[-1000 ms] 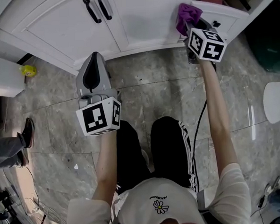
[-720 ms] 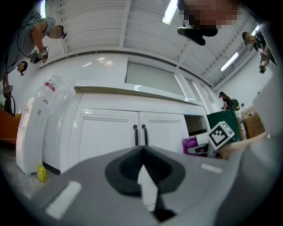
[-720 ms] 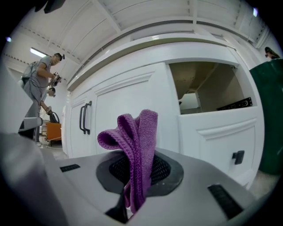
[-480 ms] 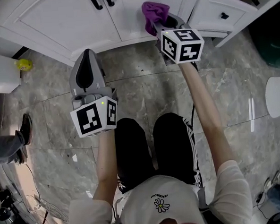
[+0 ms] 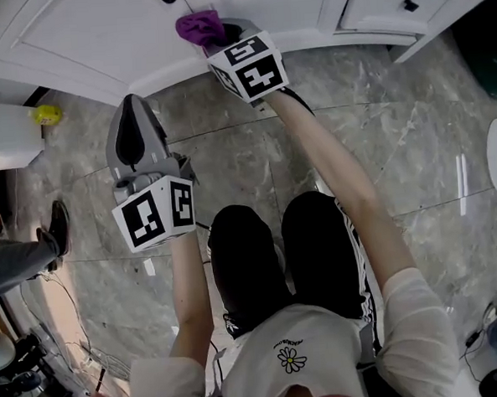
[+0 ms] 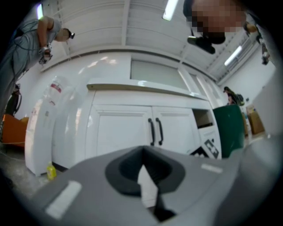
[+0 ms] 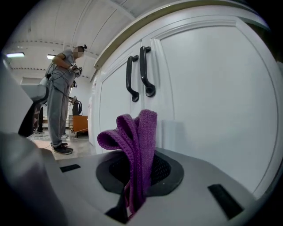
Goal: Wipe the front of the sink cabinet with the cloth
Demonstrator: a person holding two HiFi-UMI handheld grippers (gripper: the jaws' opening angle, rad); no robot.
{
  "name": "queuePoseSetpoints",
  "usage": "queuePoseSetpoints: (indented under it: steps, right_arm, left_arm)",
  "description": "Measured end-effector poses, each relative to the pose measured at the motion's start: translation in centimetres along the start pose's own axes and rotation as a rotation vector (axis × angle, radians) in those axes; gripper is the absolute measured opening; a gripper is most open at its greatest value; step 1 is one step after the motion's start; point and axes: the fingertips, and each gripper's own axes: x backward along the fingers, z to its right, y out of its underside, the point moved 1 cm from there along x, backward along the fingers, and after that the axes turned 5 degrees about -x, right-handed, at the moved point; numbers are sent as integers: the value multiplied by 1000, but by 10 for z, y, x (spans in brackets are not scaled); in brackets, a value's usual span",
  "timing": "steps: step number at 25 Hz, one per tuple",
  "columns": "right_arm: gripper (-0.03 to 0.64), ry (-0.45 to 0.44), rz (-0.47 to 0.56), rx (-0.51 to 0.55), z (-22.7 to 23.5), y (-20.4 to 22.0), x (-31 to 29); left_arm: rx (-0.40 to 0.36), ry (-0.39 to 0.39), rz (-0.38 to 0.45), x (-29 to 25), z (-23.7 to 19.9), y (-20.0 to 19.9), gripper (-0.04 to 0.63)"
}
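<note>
Wiping seems under way: right gripper is clamped on the cloth just beside the cabinet door, left gripper nearer, closed and empty; cleaned part cannot be told.

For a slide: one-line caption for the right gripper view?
Right tongs shut on a purple cloth, near the white cabinet door beside its black handles.

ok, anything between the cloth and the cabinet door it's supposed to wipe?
Nothing visible. The right tool is shut on the purple cloth, which faces a bare stretch of the white door, below the black handles. Whether cloth and door touch can't be told.
</note>
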Motion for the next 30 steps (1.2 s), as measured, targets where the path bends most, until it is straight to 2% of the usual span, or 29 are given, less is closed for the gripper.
queuePoseSetpoints:
  steps: [6, 11, 15, 20, 30]
  right_arm:
    - [52, 0, 18, 7, 8, 2, 1]
    - [52, 46, 46, -11, 32, 3, 19]
    - [52, 125, 69, -19, 67, 1, 38]
    - [52, 214, 71, 5, 106, 1, 67]
    - [52, 357, 54, 17, 173, 2, 117]
  left_arm:
    - [-7, 18, -11, -5, 11, 7, 6]
    - [-10, 38, -14, -7, 25, 8, 6]
    - [-30, 38, -7, -8, 34, 6, 6]
    - [-22, 62, -10, -8, 47, 6, 6]
    - [-6, 42, -2, -7, 51, 10, 6]
